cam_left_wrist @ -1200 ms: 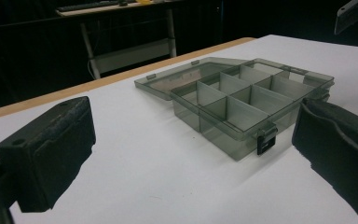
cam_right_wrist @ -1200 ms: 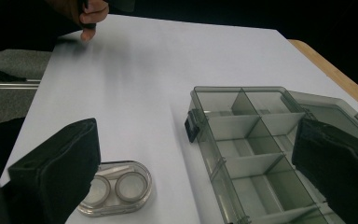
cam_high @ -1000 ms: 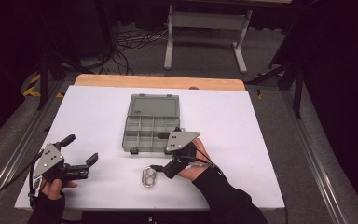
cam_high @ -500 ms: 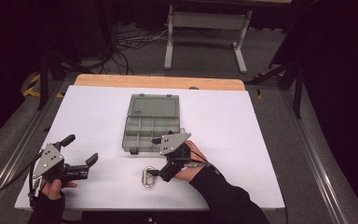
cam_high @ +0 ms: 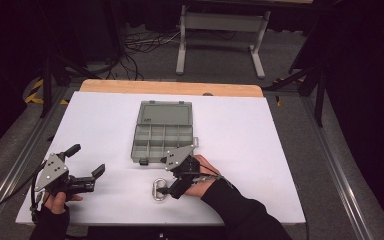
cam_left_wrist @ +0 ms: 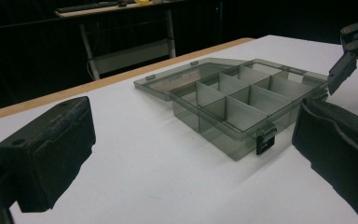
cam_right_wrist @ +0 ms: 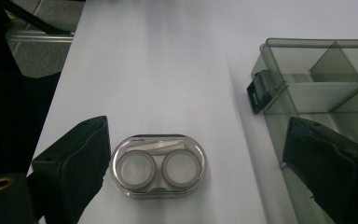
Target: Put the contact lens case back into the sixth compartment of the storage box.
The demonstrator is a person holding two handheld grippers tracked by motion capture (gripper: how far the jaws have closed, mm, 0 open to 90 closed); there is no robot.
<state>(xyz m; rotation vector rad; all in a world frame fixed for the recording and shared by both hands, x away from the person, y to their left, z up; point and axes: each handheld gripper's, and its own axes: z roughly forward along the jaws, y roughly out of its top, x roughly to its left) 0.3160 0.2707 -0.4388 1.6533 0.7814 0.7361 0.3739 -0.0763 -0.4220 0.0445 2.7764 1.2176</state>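
Right gripper view: we see the right gripper (cam_right_wrist: 193,172) over a small clear oval case (cam_right_wrist: 158,167) with two round wells.
Right gripper state: its jaws have just been closing; they are partly open, the case lies between them, one pad is just beside the case's end, the other is well apart from it, so we see no grip.
Case position: it lies flat on the white table (cam_high: 260,130), just in front of the grey compartment box (cam_high: 161,136), near the box's black latch (cam_right_wrist: 262,91).
High view: the right gripper (cam_high: 166,189) is at the case (cam_high: 157,189), near the table's front edge.
Left gripper: the left gripper (cam_high: 86,170) rests wide open at the table's left, holding nothing, well apart from the case.
Box: its lid lies open flat behind it.
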